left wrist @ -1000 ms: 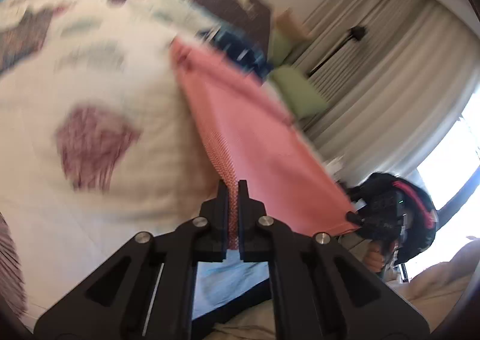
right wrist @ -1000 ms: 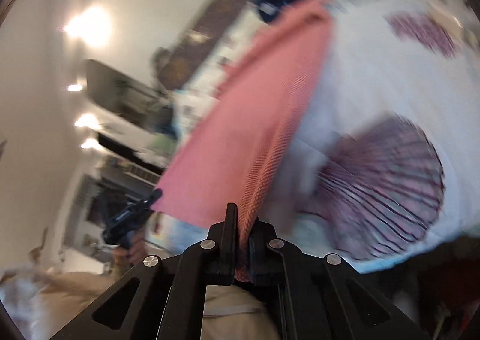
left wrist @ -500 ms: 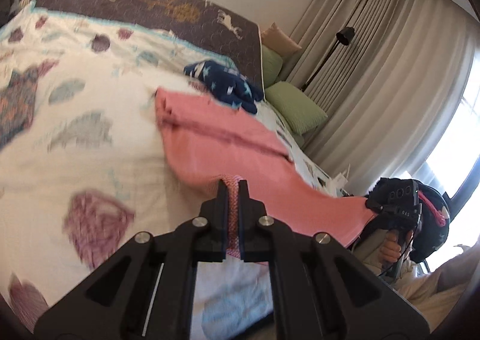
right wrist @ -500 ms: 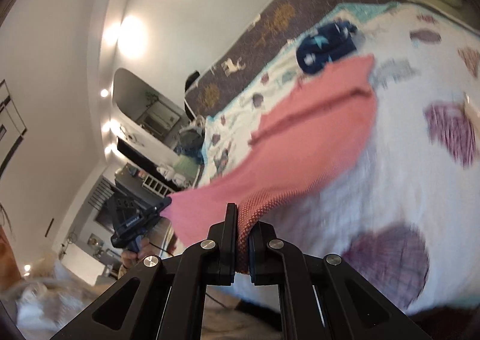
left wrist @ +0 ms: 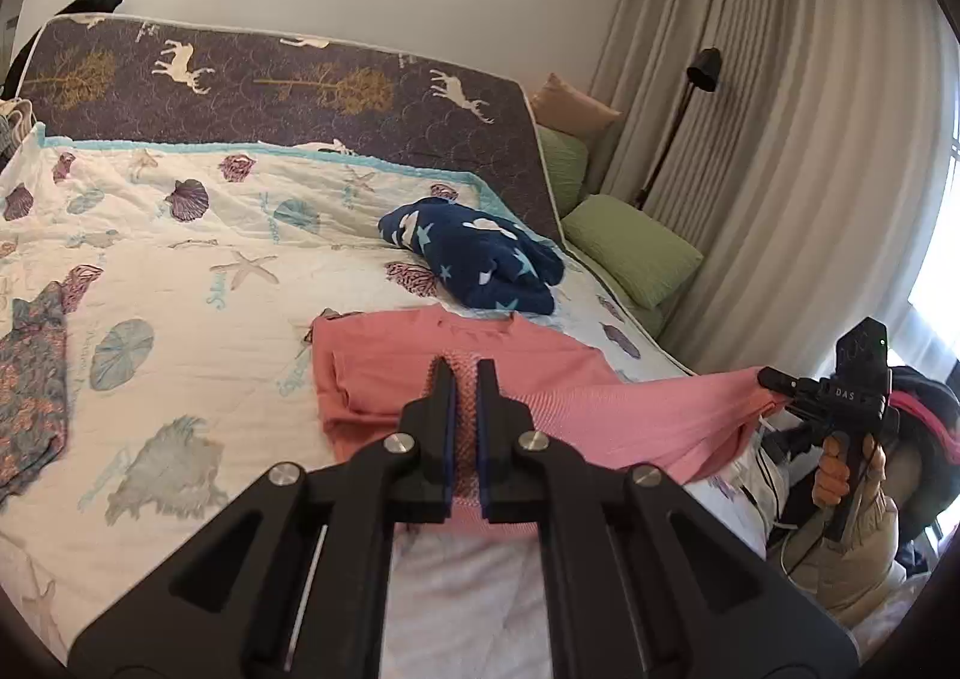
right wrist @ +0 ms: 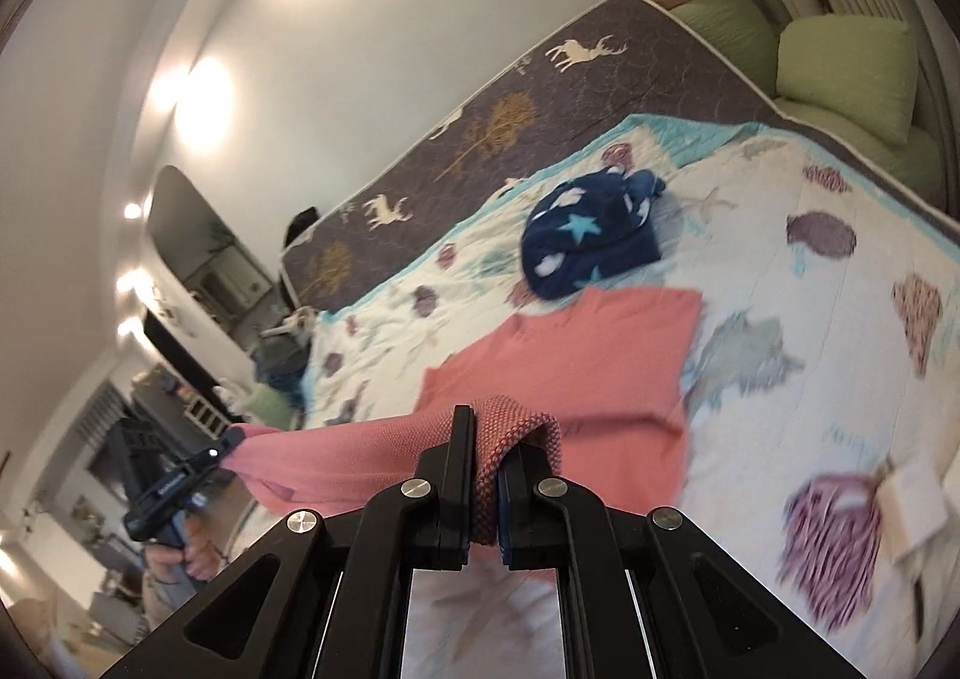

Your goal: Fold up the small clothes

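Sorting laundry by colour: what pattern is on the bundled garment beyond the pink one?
Navy garment with white and light-blue stars; left wrist view shows it best.

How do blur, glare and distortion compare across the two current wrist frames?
Left wrist: sharp, with fisheye bending at the edges and blown-out daylight at the window. Right wrist: motion blur smears the quilt toward the lower right, and the wall lights flare white; the pink garment is slightly soft.

Open quilt (left wrist: 198, 319) is lying bare beside the pink garment (left wrist: 390, 373); the navy starred bundle (left wrist: 474, 259) is sitting just beyond it, seemingly touching its far edge.
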Motion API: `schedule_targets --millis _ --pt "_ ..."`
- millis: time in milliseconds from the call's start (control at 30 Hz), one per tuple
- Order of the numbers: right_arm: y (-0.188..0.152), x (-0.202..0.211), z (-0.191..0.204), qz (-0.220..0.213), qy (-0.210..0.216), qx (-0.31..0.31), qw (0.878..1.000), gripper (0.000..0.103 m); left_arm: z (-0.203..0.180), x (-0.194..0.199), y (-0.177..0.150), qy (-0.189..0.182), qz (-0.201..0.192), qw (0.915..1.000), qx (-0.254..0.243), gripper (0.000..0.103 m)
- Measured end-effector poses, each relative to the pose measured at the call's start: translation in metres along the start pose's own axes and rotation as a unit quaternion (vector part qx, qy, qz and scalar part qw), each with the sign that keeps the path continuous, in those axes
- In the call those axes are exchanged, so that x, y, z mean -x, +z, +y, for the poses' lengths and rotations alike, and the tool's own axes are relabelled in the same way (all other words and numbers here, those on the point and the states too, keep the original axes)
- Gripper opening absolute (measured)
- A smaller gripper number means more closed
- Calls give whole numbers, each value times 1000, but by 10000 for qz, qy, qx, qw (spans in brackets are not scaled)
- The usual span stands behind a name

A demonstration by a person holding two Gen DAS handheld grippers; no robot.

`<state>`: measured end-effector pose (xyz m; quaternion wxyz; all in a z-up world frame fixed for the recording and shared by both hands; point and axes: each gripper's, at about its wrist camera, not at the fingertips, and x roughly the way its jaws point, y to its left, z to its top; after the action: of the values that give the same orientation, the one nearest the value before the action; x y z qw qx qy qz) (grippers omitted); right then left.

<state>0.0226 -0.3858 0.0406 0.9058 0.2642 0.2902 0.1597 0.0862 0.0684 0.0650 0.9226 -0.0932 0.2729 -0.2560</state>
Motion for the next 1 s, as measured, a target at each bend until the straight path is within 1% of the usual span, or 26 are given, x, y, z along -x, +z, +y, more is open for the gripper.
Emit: schedule_targets --millis 267,400,533,700,833,967,1000 --pt "41 -57 -16 105 -438 193 9988 6 16 -66 28 229 170 9996 92 7" --pt "60 -85 -27 138 -519 183 9984 6 27 -100 39 271 181 9991 278 7" --pt "81 -121 -46 226 -673 23 9975 6 34 -143 48 520 226 9980 296 7" --pt "97 -164 -77 472 -898 -276 9945 6 44 -199 47 835 552 9947 241 7" --pt "103 -196 -99 624 -980 -447 9922 6 60 -237 40 1045 822 9905 345 7" --pt "103 -226 -120 761 -1144 -605 9887 7 78 -267 29 988 1154 9862 658 8" --pt "101 -231 -125 816 -1226 -652 9869 7 85 -275 22 980 1310 9834 786 9"
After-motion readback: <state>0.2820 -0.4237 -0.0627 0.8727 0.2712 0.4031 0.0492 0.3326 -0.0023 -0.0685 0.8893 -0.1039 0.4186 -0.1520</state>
